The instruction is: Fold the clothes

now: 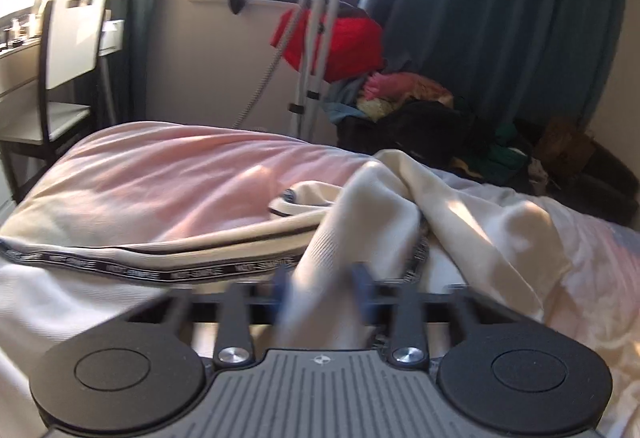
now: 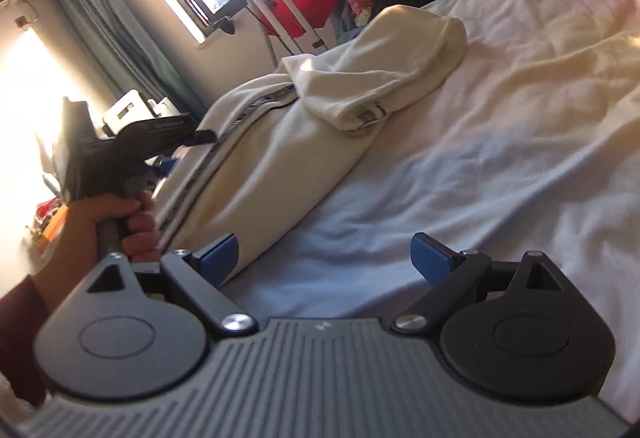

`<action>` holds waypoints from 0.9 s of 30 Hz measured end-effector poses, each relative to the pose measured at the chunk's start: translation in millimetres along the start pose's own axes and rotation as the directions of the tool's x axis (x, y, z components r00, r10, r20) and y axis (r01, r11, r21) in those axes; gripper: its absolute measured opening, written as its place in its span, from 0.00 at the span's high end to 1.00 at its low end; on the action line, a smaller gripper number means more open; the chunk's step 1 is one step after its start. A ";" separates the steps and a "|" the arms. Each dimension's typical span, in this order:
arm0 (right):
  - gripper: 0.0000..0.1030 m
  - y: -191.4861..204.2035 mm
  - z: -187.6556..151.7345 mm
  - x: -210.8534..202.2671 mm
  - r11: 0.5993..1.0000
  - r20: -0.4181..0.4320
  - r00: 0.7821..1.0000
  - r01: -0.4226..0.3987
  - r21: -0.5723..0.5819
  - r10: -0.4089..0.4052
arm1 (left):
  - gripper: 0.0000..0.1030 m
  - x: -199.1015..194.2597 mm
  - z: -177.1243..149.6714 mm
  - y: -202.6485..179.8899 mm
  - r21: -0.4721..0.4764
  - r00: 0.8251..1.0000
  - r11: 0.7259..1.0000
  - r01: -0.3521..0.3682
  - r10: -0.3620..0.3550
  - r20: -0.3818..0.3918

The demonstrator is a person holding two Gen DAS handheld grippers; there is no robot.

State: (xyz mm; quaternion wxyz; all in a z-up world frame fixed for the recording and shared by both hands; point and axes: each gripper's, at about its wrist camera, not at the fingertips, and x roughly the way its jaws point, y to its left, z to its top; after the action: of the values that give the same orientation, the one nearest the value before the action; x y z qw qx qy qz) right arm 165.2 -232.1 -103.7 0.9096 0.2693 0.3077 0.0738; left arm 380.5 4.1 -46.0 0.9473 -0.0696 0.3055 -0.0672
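A cream garment (image 1: 168,190) with black lettered tape trim lies on the white bed sheet (image 1: 592,278). My left gripper (image 1: 322,288) is shut on a fold of this garment, which rises between its blue pads. In the right wrist view the garment (image 2: 288,142) lies folded lengthwise, its end bunched at the far side. My right gripper (image 2: 326,258) is open and empty, low over the sheet (image 2: 480,166) beside the garment's near edge. The left gripper (image 2: 120,150), held by a hand, shows at the garment's left side.
A white chair (image 1: 68,50) and desk stand at the left. A tripod (image 1: 316,50), a red bag (image 1: 344,42) and a heap of clothes (image 1: 420,106) lie past the bed under the window. Dark curtains hang at the right.
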 end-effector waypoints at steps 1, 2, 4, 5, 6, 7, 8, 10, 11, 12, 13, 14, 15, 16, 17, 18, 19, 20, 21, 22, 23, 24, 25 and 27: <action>0.08 -3.2 1.2 2.4 1.000 0.002 1.000 0.011 0.010 -0.011 | 0.96 -8.6 -5.2 -2.4 0.010 1.000 1.000 0.009 -0.009 0.024; 0.08 -6.3 2.5 4.8 1.000 0.003 1.000 0.022 0.020 -0.022 | 0.96 -21.6 -11.0 -5.7 0.029 0.998 0.999 0.014 -0.016 0.054; 0.08 -12.4 5.6 8.2 0.998 0.010 0.999 0.035 0.053 -0.036 | 0.97 -54.4 -24.4 -14.9 0.073 0.994 0.997 0.025 -0.033 0.106; 0.08 -13.2 6.8 4.6 0.997 0.021 0.999 0.026 0.068 -0.028 | 0.97 -72.3 -31.8 -21.5 0.105 0.991 0.994 0.025 -0.039 0.127; 0.08 -13.9 8.1 1.1 0.996 0.033 0.999 0.018 0.083 -0.020 | 0.97 -91.9 -43.7 -27.3 0.132 0.989 0.991 0.036 -0.054 0.136; 0.08 -14.7 9.3 -2.5 0.995 0.045 0.999 0.009 0.098 -0.013 | 0.97 -111.9 -56.8 -32.9 0.157 0.987 0.986 0.050 -0.073 0.142; 0.08 -15.3 10.4 -6.2 0.994 0.056 0.998 0.000 0.112 -0.006 | 0.97 -132.0 -70.0 -38.5 0.182 0.985 0.981 0.064 -0.092 0.148; 0.08 -12.6 9.3 -19.7 0.993 0.072 0.997 -0.009 0.115 0.001 | 0.97 -172.1 -96.3 -49.7 0.233 0.979 0.968 0.091 -0.130 0.157; 0.08 -11.1 8.1 -27.6 0.993 0.078 0.997 -0.020 0.117 0.011 | 0.97 -187.8 -113.7 -53.5 0.256 0.979 0.962 0.100 -0.140 0.146; 0.08 -9.7 7.0 -35.5 0.992 0.085 0.996 -0.032 0.119 0.022 | 0.97 -202.2 -132.3 -56.6 0.278 0.980 0.955 0.107 -0.147 0.130; 0.08 -8.2 5.8 -43.5 0.992 0.091 0.995 -0.043 0.121 0.032 | 0.97 -211.5 -150.5 -59.1 0.297 0.983 0.949 0.105 -0.145 0.114; 0.08 -6.8 4.2 -52.6 0.991 0.100 0.994 -0.053 0.124 0.041 | 0.97 -219.3 -168.7 -61.3 0.315 0.985 0.944 0.102 -0.139 0.098; 0.08 -6.8 2.4 -61.6 0.989 0.106 0.993 -0.069 0.134 0.055 | 0.97 -222.5 -185.0 -63.6 0.328 0.988 0.940 0.093 -0.127 0.085; 0.08 -6.9 0.4 -70.5 0.986 0.112 0.991 -0.085 0.144 0.069 | 0.97 -222.3 -197.2 -64.9 0.324 0.990 0.941 0.096 -0.124 0.068; 0.08 -8.7 -2.4 -79.4 0.980 0.118 0.989 -0.104 0.167 0.085 | 0.96 -221.5 -208.2 -65.9 0.316 0.991 0.943 0.103 -0.125 0.048; 0.08 -11.7 -6.0 -87.0 0.972 0.122 0.987 -0.127 0.196 0.104 | 0.96 -219.7 -215.2 -67.6 0.314 0.991 0.943 0.115 -0.130 0.028; 0.08 -15.5 -10.5 -93.0 0.961 0.121 0.984 -0.154 0.229 0.129 | 0.96 -217.7 -219.5 -69.3 0.320 0.991 0.939 0.124 -0.134 0.011; 0.08 -19.6 -15.3 -96.3 0.947 0.116 0.981 -0.179 0.267 0.153 | 0.96 -216.7 -221.8 -69.9 0.315 0.991 0.941 0.126 -0.134 0.004; 0.08 -23.7 -20.2 -99.3 0.930 0.112 0.978 -0.204 0.305 0.177 | 0.95 -215.9 -223.5 -70.4 0.306 0.991 0.944 0.126 -0.132 0.000; 0.06 -27.5 -24.8 -98.6 0.911 0.113 0.973 -0.230 0.341 0.203 | 0.95 -215.1 -223.5 -70.1 0.287 0.991 0.949 0.132 -0.135 -0.012; 0.06 -31.3 -29.4 -97.9 0.890 0.116 0.967 -0.256 0.377 0.229 | 0.95 -214.1 -222.3 -67.4 0.255 0.990 0.957 0.141 -0.141 -0.020; 0.06 -35.0 -33.8 -97.2 0.867 0.119 0.960 -0.280 0.411 0.254 | 0.94 -213.1 -220.8 -64.1 0.220 0.989 0.964 0.150 -0.148 -0.026; 0.06 -37.1 -36.5 -95.3 0.847 0.124 0.952 -0.304 0.436 0.278 | 0.93 -213.4 -219.5 -59.3 0.185 0.987 0.970 0.159 -0.156 -0.029; 0.06 -38.5 -38.9 -92.6 0.813 0.142 0.936 -0.350 0.466 0.322 | 0.92 -214.9 -217.0 -48.9 0.117 0.984 0.977 0.177 -0.174 -0.032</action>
State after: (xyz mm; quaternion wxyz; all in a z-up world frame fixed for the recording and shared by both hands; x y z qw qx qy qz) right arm 66.6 -275.1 -102.1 0.7938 0.5402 0.2383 0.1461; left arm 75.9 -27.1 -89.6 0.9368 -0.0390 0.3038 -0.1692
